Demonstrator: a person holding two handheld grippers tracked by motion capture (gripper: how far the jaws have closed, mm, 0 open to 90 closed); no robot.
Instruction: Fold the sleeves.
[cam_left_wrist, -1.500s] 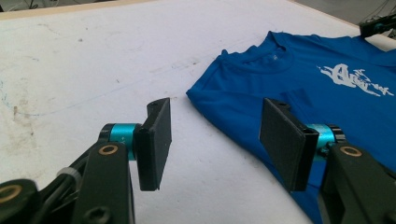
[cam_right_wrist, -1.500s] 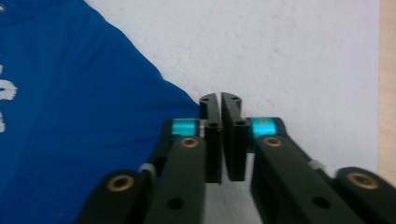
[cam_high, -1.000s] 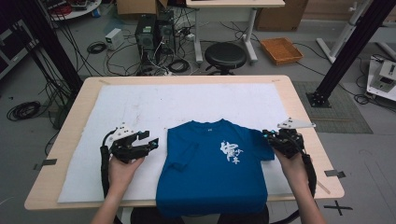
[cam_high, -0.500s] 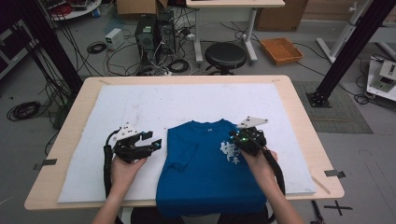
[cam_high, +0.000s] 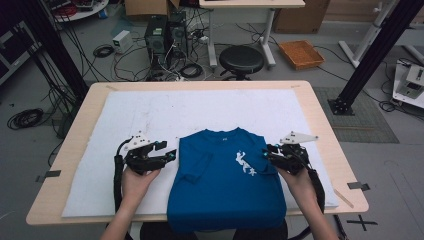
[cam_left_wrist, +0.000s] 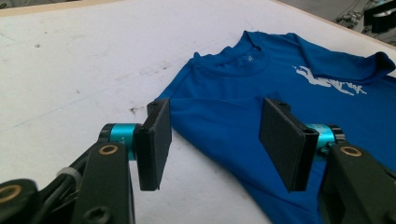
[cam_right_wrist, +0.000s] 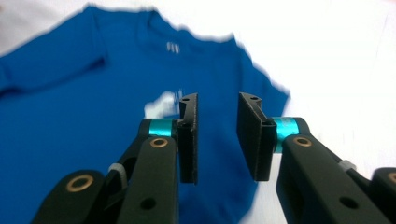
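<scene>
The blue cotton T-shirt (cam_high: 226, 185) has both sleeves folded in; your right gripper (cam_high: 268, 156), at its 3 o'clock edge, has just been opening with nothing between its jaws, and your left gripper (cam_high: 170, 154) at 9 o'clock stands apart and empty. Next, I think, grasp the collar end and fold it.

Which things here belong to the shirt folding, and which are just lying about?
In the job:
- blue T-shirt, both sleeves folded in
- left tongs, open beside the shirt
- right tongs, jaws just opening, nothing between them
- white mat on the table

Lying about:
- black stool
- orange tray
- computer tower and floor cables
</scene>
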